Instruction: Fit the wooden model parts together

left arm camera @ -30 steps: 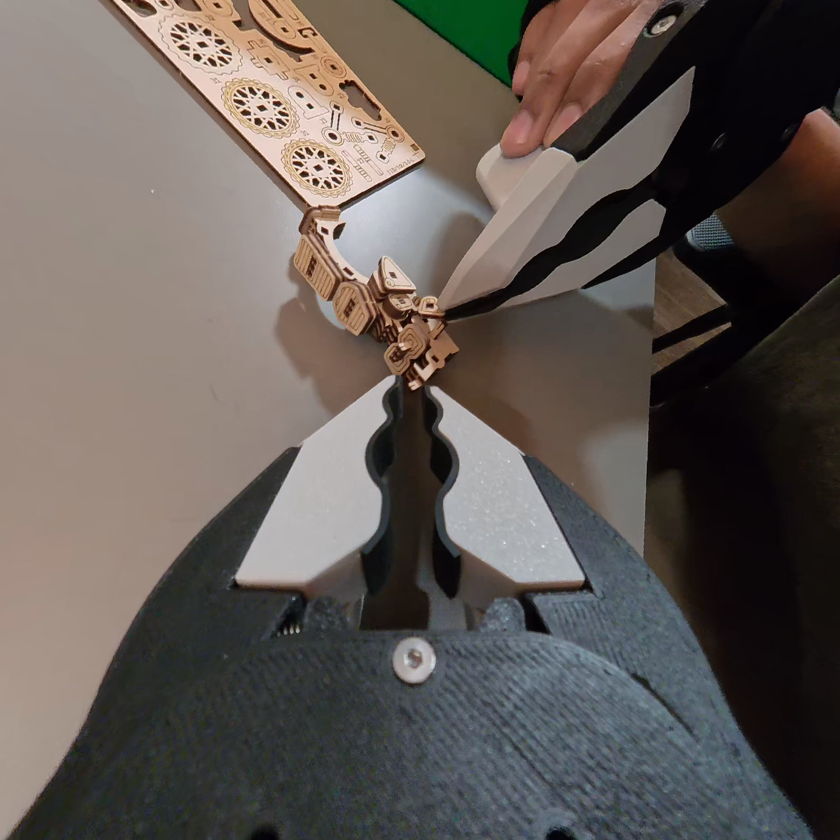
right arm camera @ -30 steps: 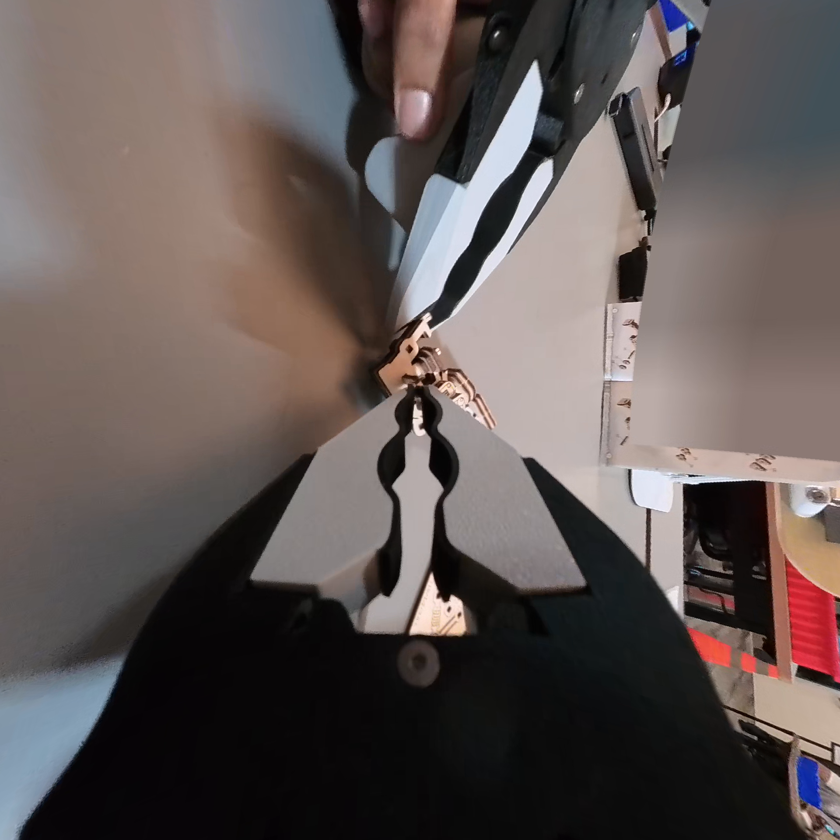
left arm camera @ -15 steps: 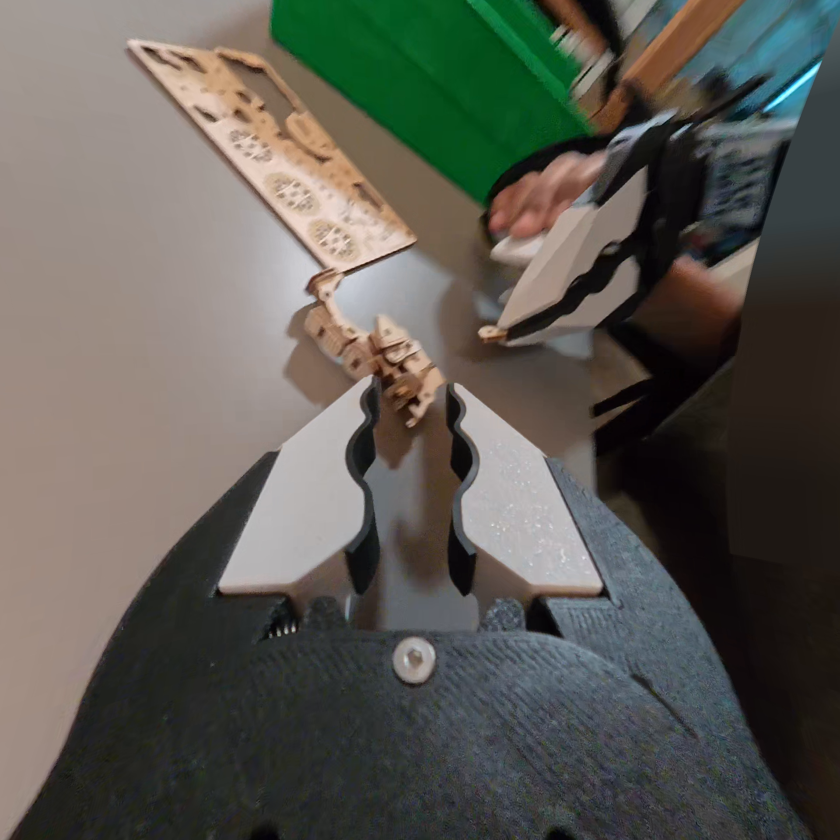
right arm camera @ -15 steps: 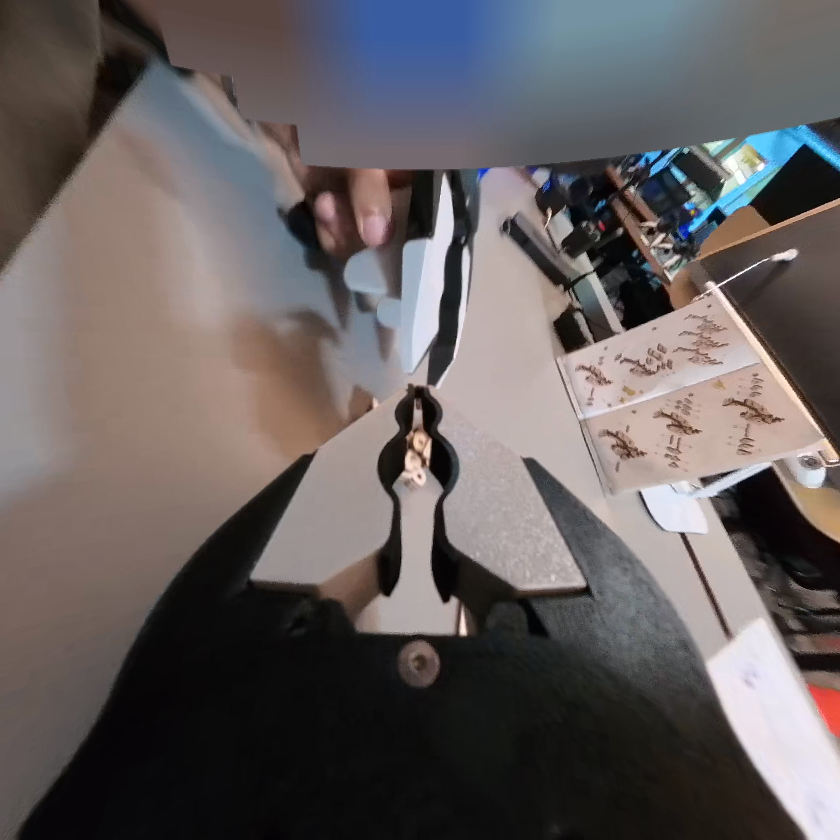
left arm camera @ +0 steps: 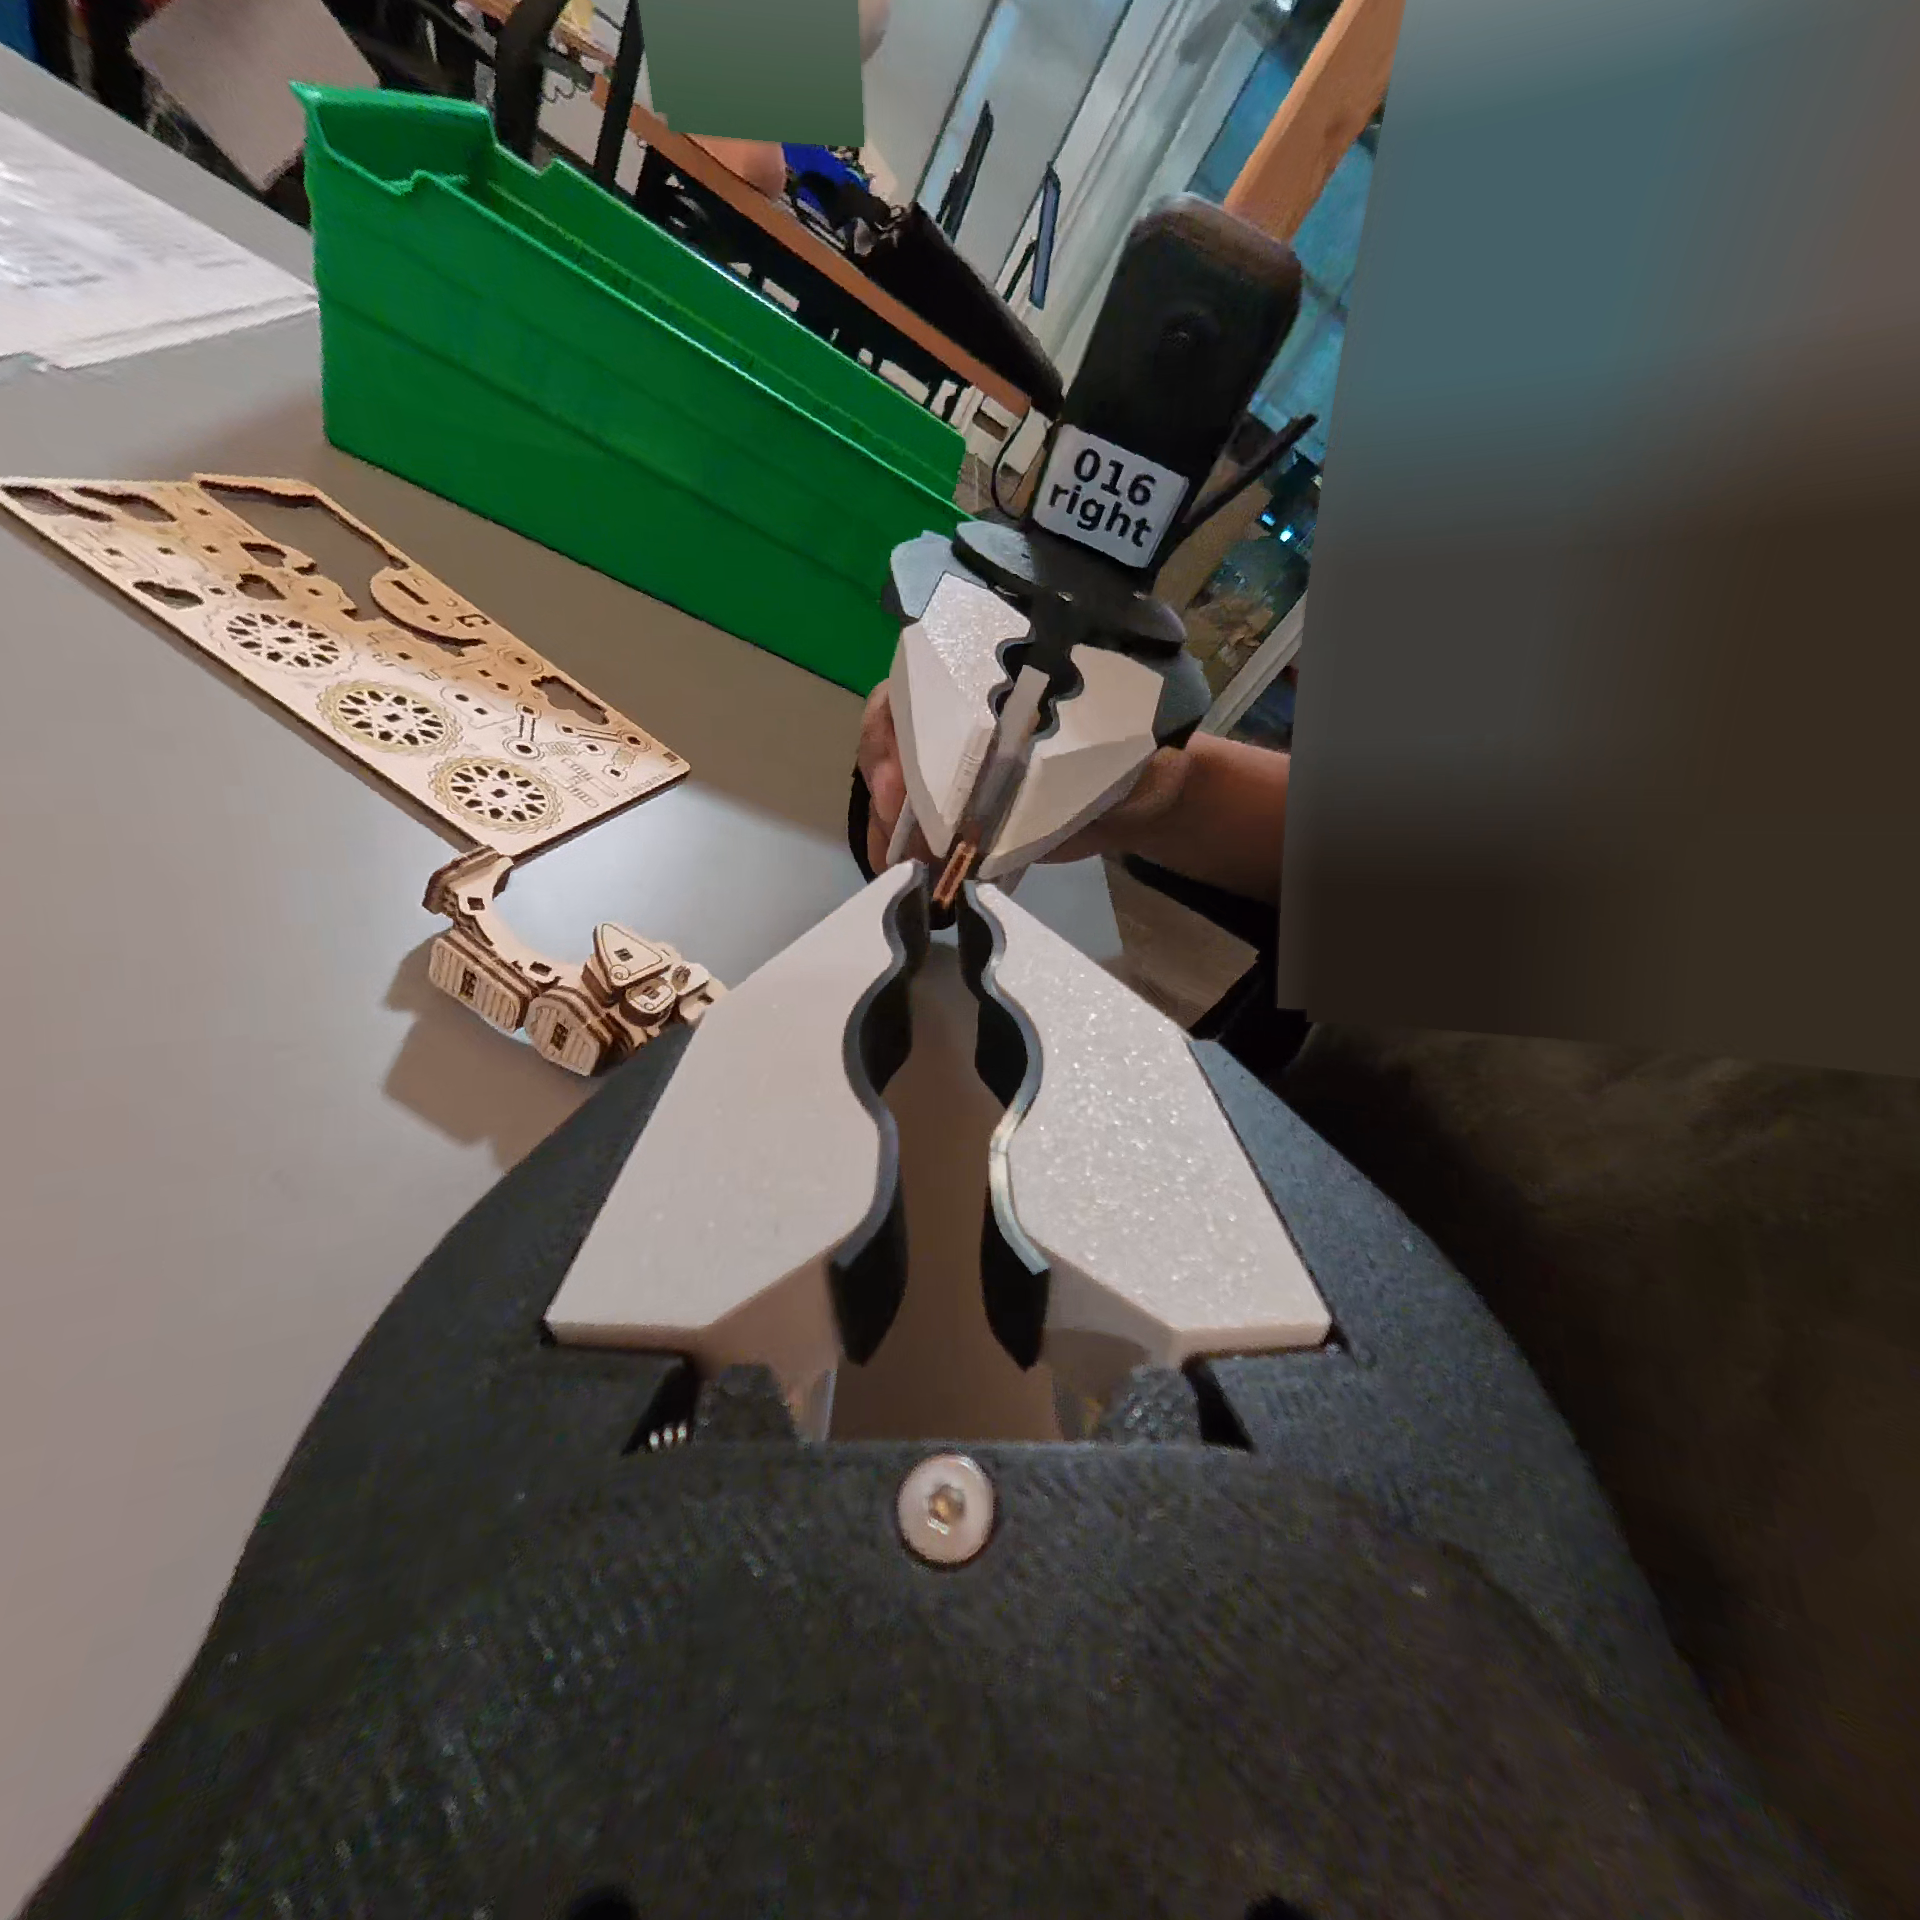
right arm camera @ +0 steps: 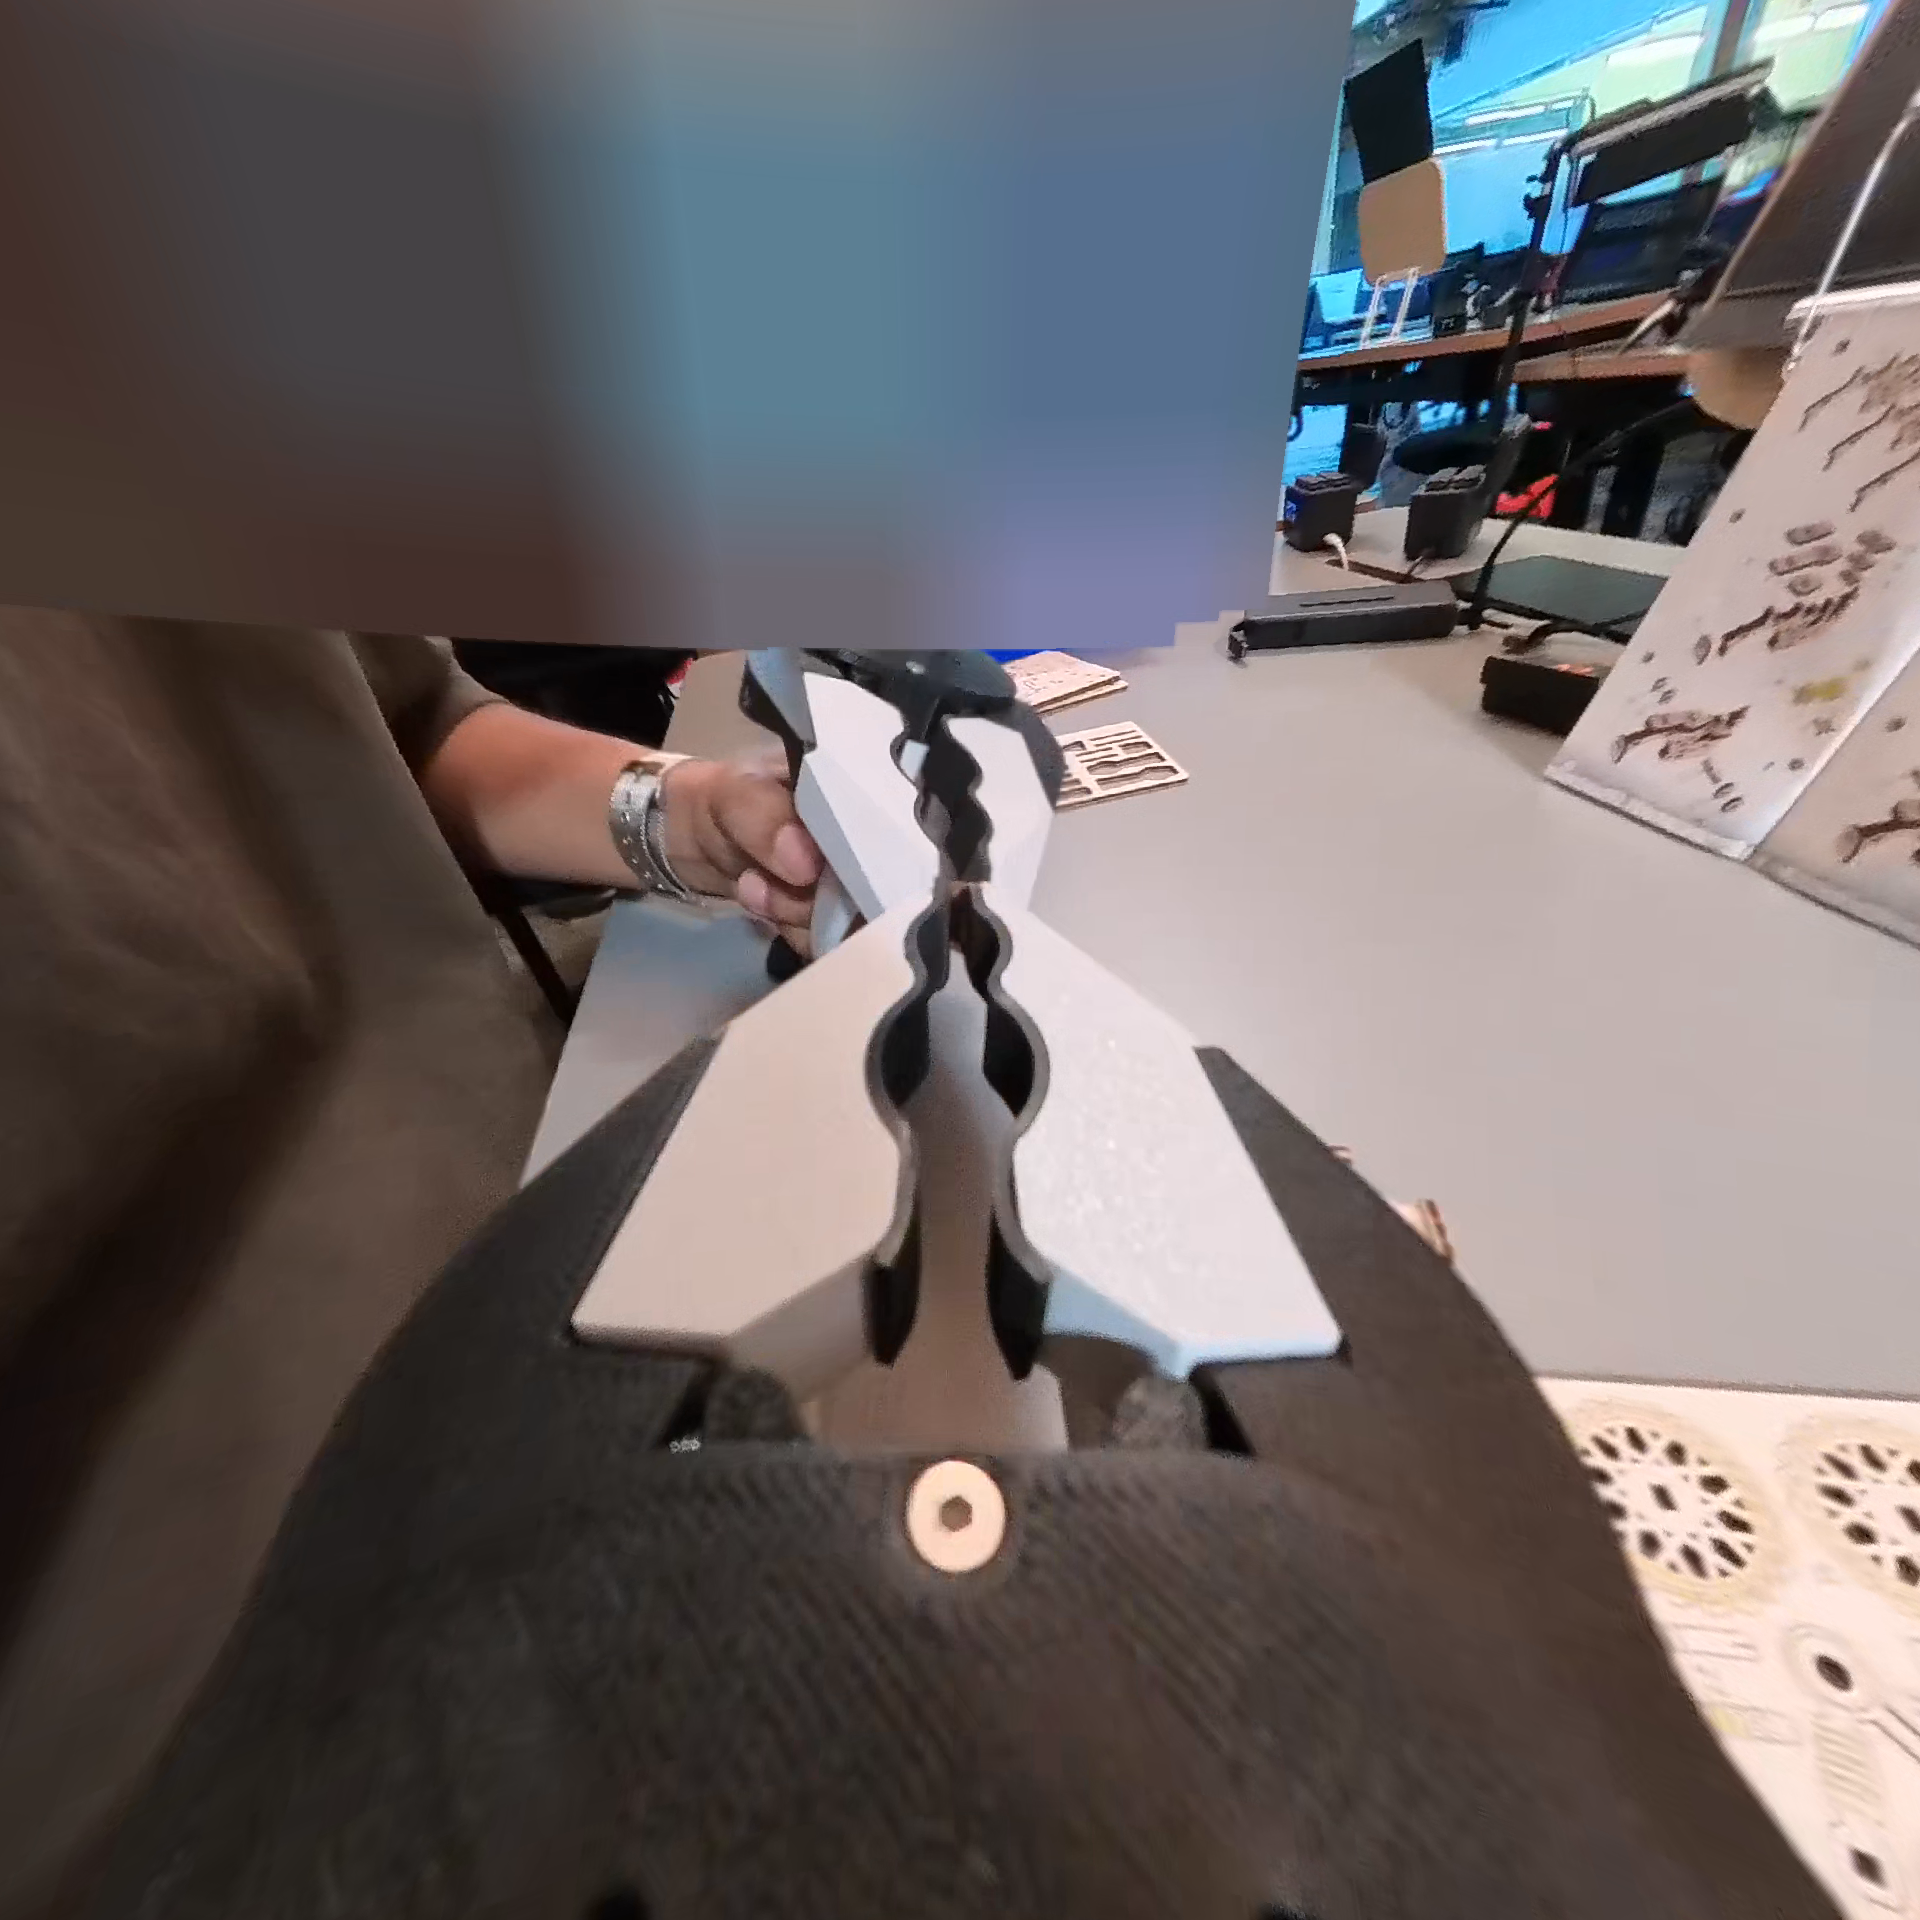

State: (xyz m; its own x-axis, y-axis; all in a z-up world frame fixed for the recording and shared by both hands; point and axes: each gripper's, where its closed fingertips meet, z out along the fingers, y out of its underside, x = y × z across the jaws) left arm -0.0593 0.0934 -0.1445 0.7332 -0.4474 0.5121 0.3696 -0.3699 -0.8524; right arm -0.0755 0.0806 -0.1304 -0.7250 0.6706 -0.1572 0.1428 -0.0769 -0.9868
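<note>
The partly built wooden model (left arm camera: 561,987) lies on the grey table (left arm camera: 208,1091), left of my left gripper. My left gripper (left arm camera: 945,899) is held above the table with a narrow gap between its tips. My right gripper (left arm camera: 954,873) faces it tip to tip and is shut on a small wooden piece (left arm camera: 951,881). The piece sits at the mouth of the left gripper's gap; I cannot tell if the left fingers touch it. In the right wrist view my right gripper (right arm camera: 951,909) meets the left gripper (right arm camera: 956,883), and the piece is almost hidden.
A laser-cut wooden parts sheet (left arm camera: 343,665) lies behind the model, also in the right wrist view (right arm camera: 1714,1507). A green bin (left arm camera: 582,416) stands behind it. Papers (left arm camera: 104,260) lie far left. An instruction sheet on a stand (right arm camera: 1787,623) and more part sheets (right arm camera: 1117,764) are farther off.
My left gripper let go of the model, which now lies on the table, and rose. My right gripper pulled away with the small piece. Both turned to face each other.
</note>
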